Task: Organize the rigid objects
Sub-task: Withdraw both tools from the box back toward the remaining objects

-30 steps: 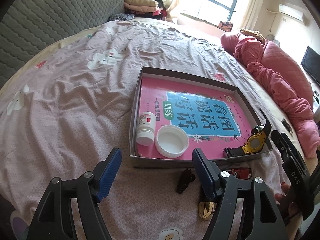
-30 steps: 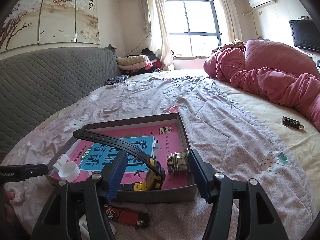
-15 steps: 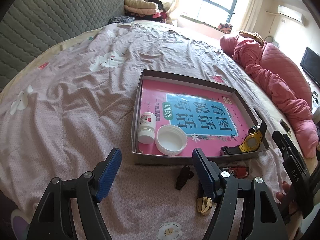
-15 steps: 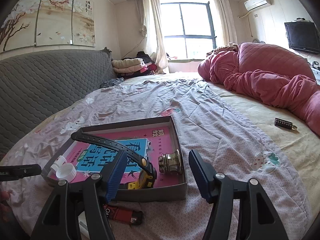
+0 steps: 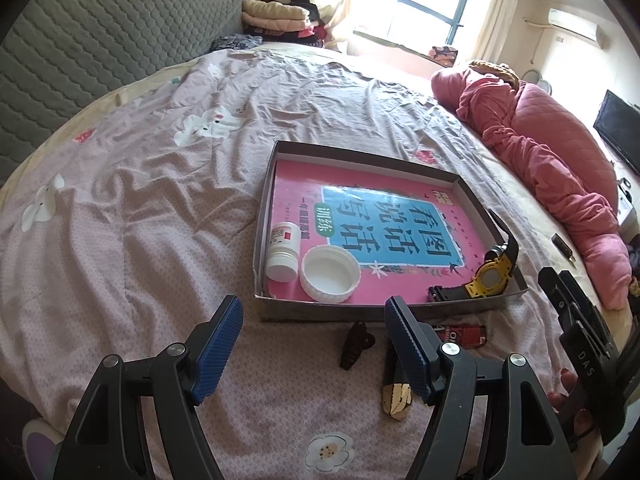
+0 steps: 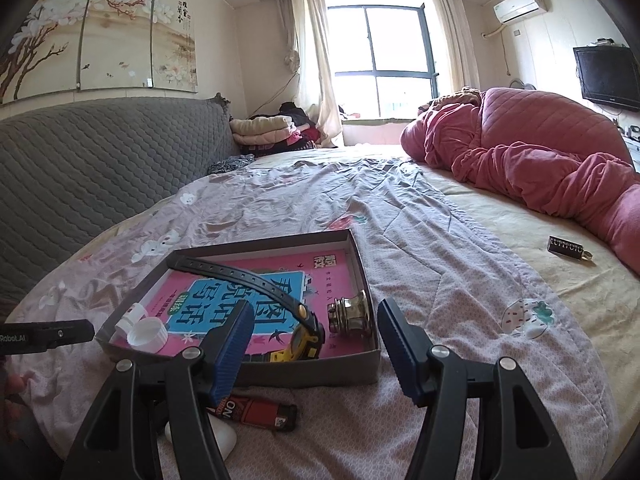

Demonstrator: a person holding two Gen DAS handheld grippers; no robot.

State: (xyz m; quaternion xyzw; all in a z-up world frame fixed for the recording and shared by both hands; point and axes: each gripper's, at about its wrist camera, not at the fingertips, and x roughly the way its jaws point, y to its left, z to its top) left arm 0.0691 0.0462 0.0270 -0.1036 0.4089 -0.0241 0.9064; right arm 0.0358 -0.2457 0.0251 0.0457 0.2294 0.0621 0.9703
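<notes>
A shallow grey box (image 5: 360, 311) (image 6: 304, 372) with a pink book in its bottom lies on the bed. In it are a white pill bottle (image 5: 283, 250), a white lid (image 5: 331, 273) (image 6: 147, 333), a yellow and black watch (image 5: 489, 277) (image 6: 294, 346) and a brass knob (image 6: 352, 314). In front of the box lie a red lighter (image 5: 464, 334) (image 6: 256, 412), a dark clip (image 5: 355, 344), a gold and black piece (image 5: 397, 396) and a white object (image 6: 218, 436). My left gripper (image 5: 314, 350) is open and empty. My right gripper (image 6: 316, 350) is open and empty.
A pink quilt (image 6: 540, 164) is heaped at the right of the bed. A small dark tag (image 6: 568, 248) lies on the cream sheet. A grey padded headboard (image 6: 100, 168) runs along the left, with folded clothes (image 6: 264, 128) by the window.
Both grippers have drawn back a little from the box, so it sits farther off in both views. Both stay open and empty.
</notes>
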